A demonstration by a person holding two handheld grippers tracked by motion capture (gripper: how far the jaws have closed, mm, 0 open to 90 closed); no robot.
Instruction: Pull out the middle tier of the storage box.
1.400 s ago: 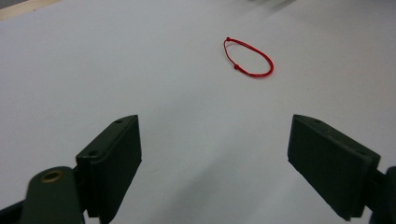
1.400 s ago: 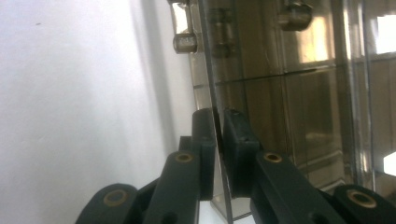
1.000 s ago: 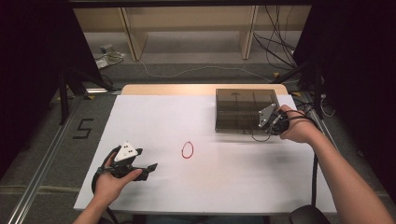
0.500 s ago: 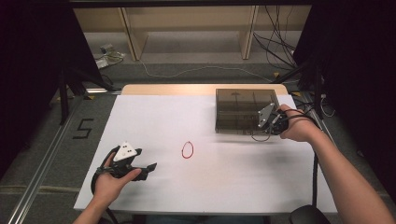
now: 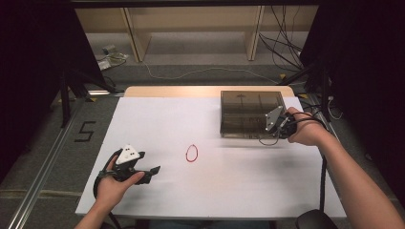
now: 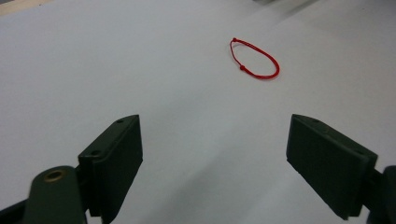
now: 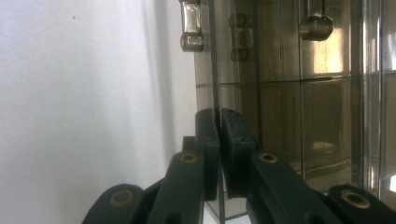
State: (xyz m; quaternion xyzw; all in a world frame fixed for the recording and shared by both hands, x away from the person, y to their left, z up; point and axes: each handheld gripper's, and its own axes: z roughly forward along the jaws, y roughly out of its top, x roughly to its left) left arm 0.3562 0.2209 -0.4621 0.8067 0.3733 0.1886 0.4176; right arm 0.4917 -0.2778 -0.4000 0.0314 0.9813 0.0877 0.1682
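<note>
Right hand-held gripper pinching the box wall, left one idle

One smoky transparent plastic box (image 5: 248, 112) sits far right on the white table (image 5: 157, 119); the right hand-held gripper (image 7: 218, 140) is clamped on its near-right wall. The left hand-held gripper (image 6: 215, 158) stands wide, holding nothing, near left, with one red string loop (image 6: 254, 58) lying apart beyond it.

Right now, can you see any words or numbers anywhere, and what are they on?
"5": a big black number marked on the grey floor, left of the table.
No other words or numbers can be read: none on the smoky plastic box, the red string loop or the white table cover.
</note>
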